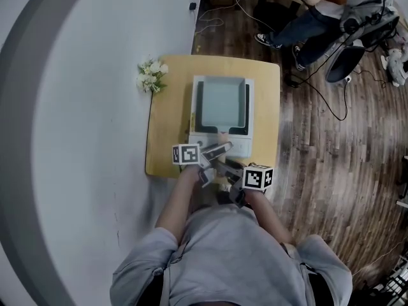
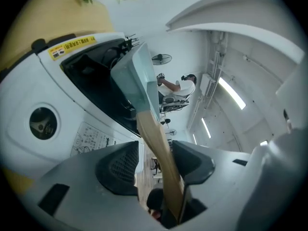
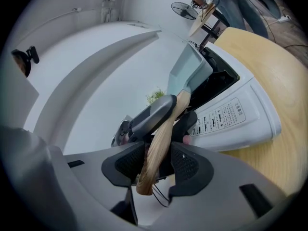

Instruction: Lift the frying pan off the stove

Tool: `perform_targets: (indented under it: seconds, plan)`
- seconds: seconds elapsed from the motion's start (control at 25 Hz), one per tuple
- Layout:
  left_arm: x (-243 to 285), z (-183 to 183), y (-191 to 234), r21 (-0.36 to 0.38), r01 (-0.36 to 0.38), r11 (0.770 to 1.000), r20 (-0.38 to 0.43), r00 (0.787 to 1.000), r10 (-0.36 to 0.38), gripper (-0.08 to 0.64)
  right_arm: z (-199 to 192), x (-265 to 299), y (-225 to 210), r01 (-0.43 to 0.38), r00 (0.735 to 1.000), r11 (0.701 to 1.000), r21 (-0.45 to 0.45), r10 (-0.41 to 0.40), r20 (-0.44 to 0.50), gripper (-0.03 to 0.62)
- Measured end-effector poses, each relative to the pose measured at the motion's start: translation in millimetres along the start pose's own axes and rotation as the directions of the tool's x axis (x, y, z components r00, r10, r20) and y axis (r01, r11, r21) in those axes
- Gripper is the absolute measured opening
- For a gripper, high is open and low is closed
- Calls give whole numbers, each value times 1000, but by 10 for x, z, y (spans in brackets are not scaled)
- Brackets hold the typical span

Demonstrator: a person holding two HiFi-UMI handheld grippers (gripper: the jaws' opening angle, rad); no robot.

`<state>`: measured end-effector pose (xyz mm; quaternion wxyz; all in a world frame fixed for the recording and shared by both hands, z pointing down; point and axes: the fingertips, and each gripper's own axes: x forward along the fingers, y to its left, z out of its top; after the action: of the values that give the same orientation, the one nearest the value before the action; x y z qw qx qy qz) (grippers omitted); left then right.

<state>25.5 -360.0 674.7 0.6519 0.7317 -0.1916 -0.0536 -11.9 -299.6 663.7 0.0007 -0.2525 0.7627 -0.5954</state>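
Note:
A pale teal square frying pan [image 1: 220,101] sits on the white stove [image 1: 239,146], its wooden handle [image 1: 223,136] pointing toward me. My left gripper [image 1: 217,150] reaches in from the left. In the left gripper view the handle [image 2: 154,143] runs between its jaws [image 2: 154,160], lying near the right pad with a clear gap at the left pad. From the right, my right gripper [image 1: 224,166] comes at the handle's end. In the right gripper view its pads [image 3: 158,162] close on the handle [image 3: 161,134], with the pan [image 3: 190,71] beyond.
The stove stands on a small yellow wooden table [image 1: 169,139], with white flowers [image 1: 152,74] at its far left corner. A white curved wall lies to the left. At the back right a seated person [image 1: 319,11], an office chair [image 1: 347,56] and floor cables occupy the wooden floor.

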Motion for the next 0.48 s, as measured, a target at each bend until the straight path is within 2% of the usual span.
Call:
perform_targets:
  seconds: [0.04,0.12,0.32,0.48]
  plan:
    - [9,8,-4,9,2,1000,6,1000,-2,195,-14,17,-5,-8,1000,1000,19,8,-7,153]
    - [17,25,-26,40,0,999,23,1000,-1,143,-20,28,-16,-16,1000,999,39,17,-12,137]
    - [11,-14,-38,110,-38,993,53,998,32,140,-55,1,-34,-7,1000,1000,10,7,-9,137]
    - [-24,-70,7,177,-80,981,42,996,73,140,-85,-27,19,-9,1000,1000,-16,9,-9,138]
